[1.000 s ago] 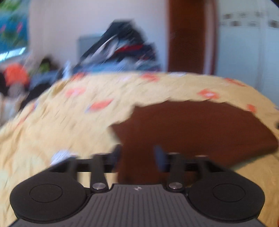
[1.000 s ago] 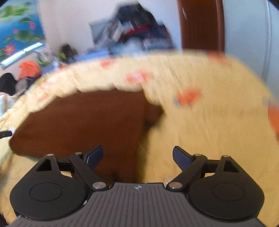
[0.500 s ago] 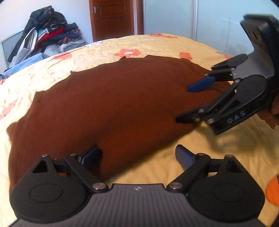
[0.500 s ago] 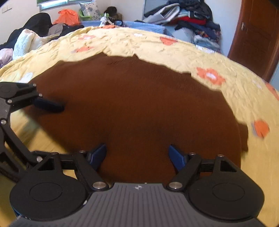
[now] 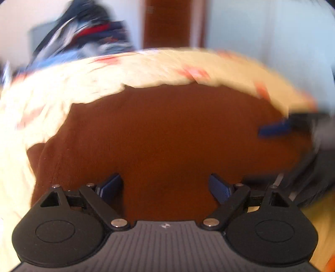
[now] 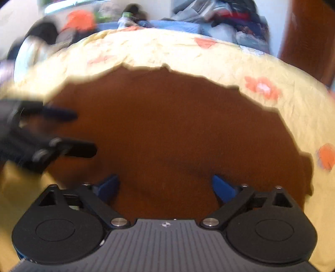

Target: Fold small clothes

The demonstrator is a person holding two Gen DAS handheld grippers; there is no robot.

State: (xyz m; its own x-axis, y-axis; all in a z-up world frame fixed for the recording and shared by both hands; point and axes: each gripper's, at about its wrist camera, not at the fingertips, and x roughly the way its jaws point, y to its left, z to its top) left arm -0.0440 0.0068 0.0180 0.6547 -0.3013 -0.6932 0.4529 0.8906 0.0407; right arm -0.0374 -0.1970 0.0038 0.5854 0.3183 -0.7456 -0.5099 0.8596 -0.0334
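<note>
Brown cloth (image 5: 167,134), one piece, was spread flat on the bed (image 6: 261,69), directly ahead of both hand-held grippers. The left hand-held gripper (image 5: 165,186) and right hand-held gripper (image 6: 165,186) were released, nothing grasped. If only one layer were pinched, the fold would likely be skewed.

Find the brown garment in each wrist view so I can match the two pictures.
Left wrist view: the brown garment fills the middle, spread on the flowered bedspread, running down between the open jaws.
Right wrist view: the brown garment again fills the middle, reaching down between the open jaws.
Shared landmark: the pile of clothes beyond the bed, upper left in the left view, upper right in the right view.
</note>
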